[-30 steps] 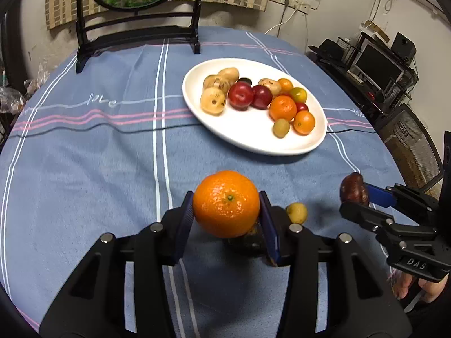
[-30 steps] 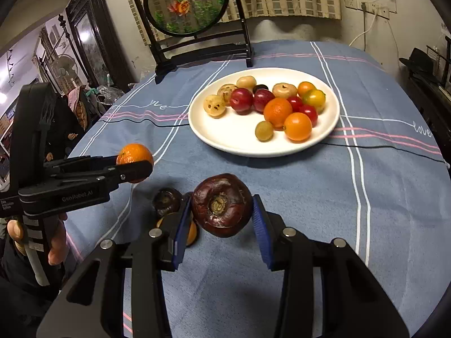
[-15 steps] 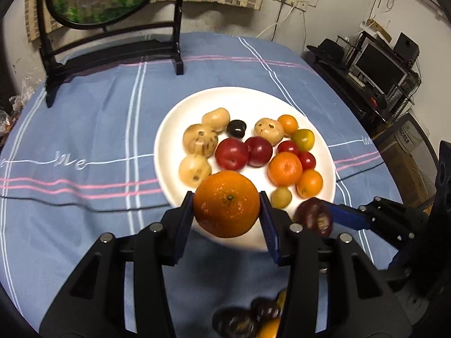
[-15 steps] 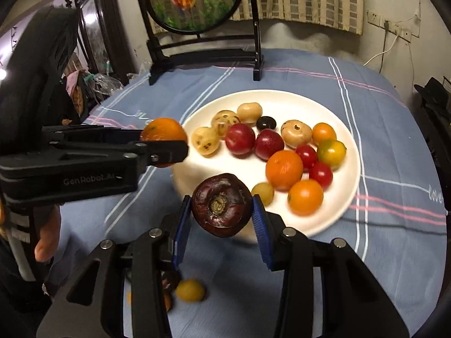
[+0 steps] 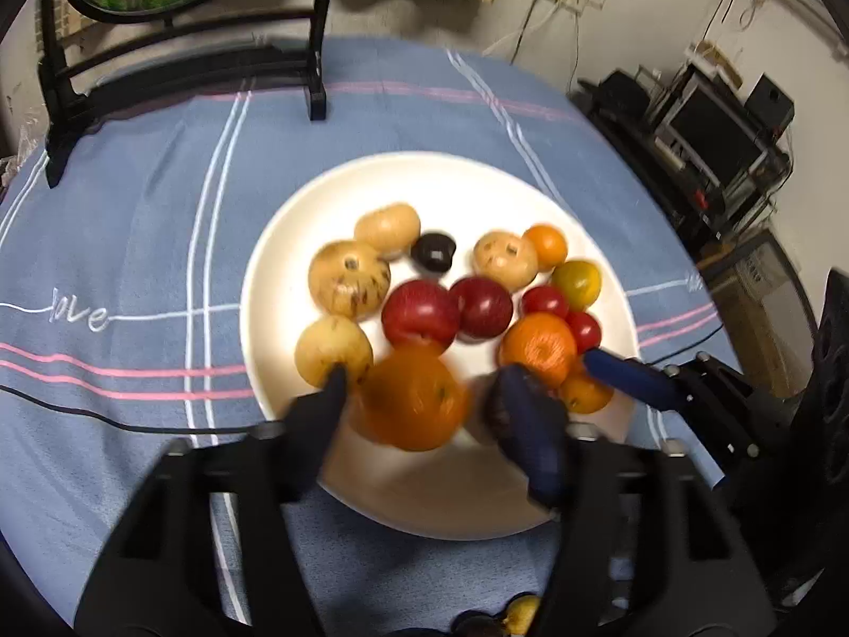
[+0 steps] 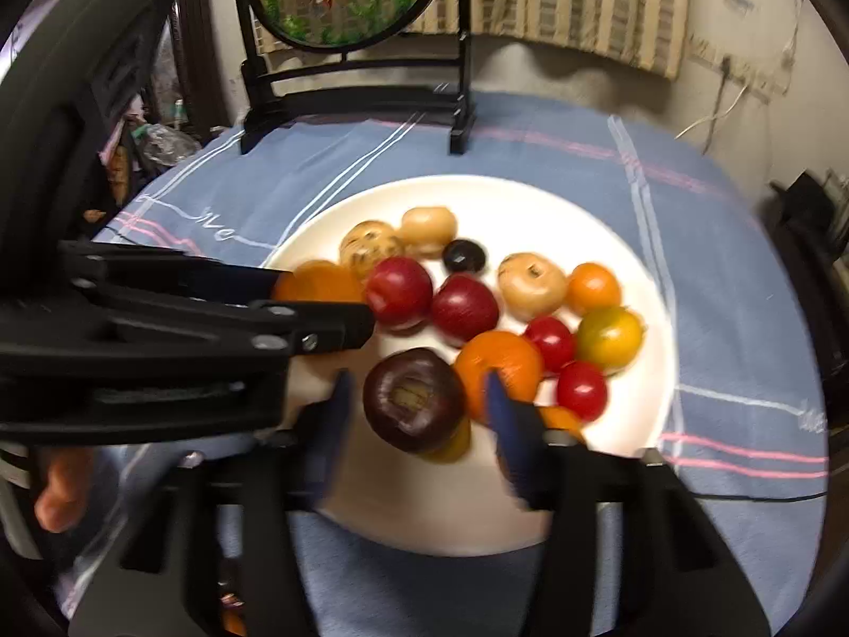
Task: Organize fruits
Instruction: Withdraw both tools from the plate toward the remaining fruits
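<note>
Fruits heaped on a white plate [image 5: 297,244] at mid-counter [image 5: 132,212], the blue striped cloth reaching out to a black framed stand [image 5: 313,53] at the far edge. Bare plate floor open only along the near rim and the far rim; cloth free on the left and right of the plate.

Left gripper [image 5: 424,403] poised low over the plate's near side, jaws just opened and standing apart, a large orange [image 5: 411,398] between them, blurred, with a visible gap to the right pad and the left pad's contact too smeared to judge. Right gripper [image 6: 419,403] beside it, jaws likewise just opened, a dark purple fruit [image 6: 414,398] between the blue pads [image 6: 507,424] with clear gaps on both sides, resting against a yellowish fruit half hidden beneath.

Behind them, packed close: three tan spotted fruits [image 5: 347,278] on the left, two red plums [image 5: 422,313] in the middle, a second orange [image 5: 538,347], small red and yellow-green tomatoes [image 6: 607,339] on the right, one tiny dark fruit [image 5: 432,250] near the back.

Cut off at the left view's bottom edge: a few small fruits [image 5: 520,613] on the cloth, mostly hidden by the gripper body. Fingers of a hand [image 6: 58,493] just visible under the left gripper in the right view.
</note>
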`<state>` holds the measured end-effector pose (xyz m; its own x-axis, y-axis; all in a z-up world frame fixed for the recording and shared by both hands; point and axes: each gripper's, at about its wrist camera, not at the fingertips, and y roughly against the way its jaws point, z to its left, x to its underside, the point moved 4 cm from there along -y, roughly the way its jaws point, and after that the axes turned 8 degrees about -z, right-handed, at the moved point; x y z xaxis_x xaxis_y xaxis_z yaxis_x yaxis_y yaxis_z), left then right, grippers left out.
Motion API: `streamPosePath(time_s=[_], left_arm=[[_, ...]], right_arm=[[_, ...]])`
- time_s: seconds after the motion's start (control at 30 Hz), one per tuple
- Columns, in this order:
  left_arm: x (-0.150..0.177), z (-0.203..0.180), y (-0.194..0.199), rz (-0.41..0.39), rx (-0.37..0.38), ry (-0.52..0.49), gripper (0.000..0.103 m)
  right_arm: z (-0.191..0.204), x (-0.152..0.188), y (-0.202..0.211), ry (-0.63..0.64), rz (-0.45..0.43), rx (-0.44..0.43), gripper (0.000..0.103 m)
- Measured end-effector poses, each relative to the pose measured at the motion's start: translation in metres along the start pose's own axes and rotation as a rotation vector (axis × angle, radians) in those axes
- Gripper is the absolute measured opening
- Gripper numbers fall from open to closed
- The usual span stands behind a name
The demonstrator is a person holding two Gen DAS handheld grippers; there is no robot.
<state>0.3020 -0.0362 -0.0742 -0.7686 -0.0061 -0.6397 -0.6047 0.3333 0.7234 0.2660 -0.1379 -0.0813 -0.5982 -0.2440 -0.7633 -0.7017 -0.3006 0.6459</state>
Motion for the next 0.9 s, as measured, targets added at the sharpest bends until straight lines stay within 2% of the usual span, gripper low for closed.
streamPosePath(time_s=[0.13, 0.2, 0.23, 0.3, 0.4, 0.53, 0.63, 0.83, 0.9], left_arm=[[-0.003, 0.001, 0.029, -0.048, 0.004, 0.01, 0.073], [0.001, 0.001, 0.047, -0.067, 0.017, 0.013, 0.079], [0.007, 0.001, 0.06, -0.088, -0.007, 0.003, 0.086], [0.02, 0.0, 0.081, -0.131, -0.066, -0.02, 0.091], [0.051, -0.001, 0.109, -0.167, -0.092, -0.041, 0.093], [0.098, 0.004, 0.127, -0.145, -0.074, -0.031, 0.094], [0.122, 0.014, 0.131, -0.114, -0.113, -0.041, 0.094], [0.142, 0.048, 0.142, -0.11, -0.155, 0.032, 0.094], [0.146, 0.056, 0.146, -0.111, -0.158, 0.054, 0.094]], right_arm=[[0.0, 0.001, 0.02, 0.007, -0.001, 0.012, 0.066], [0.001, 0.005, 0.036, -0.009, 0.001, 0.005, 0.067], [0.001, 0.009, 0.048, -0.028, -0.001, -0.002, 0.068], [0.004, 0.021, 0.069, -0.064, -0.008, -0.022, 0.07], [0.01, 0.043, 0.097, -0.116, -0.012, -0.041, 0.07], [0.022, 0.072, 0.119, -0.189, 0.007, -0.07, 0.07], [0.037, 0.085, 0.124, -0.178, 0.039, -0.083, 0.07], [0.076, 0.104, 0.111, -0.178, 0.07, -0.214, 0.07], [0.085, 0.105, 0.102, -0.184, 0.08, -0.234, 0.07]])
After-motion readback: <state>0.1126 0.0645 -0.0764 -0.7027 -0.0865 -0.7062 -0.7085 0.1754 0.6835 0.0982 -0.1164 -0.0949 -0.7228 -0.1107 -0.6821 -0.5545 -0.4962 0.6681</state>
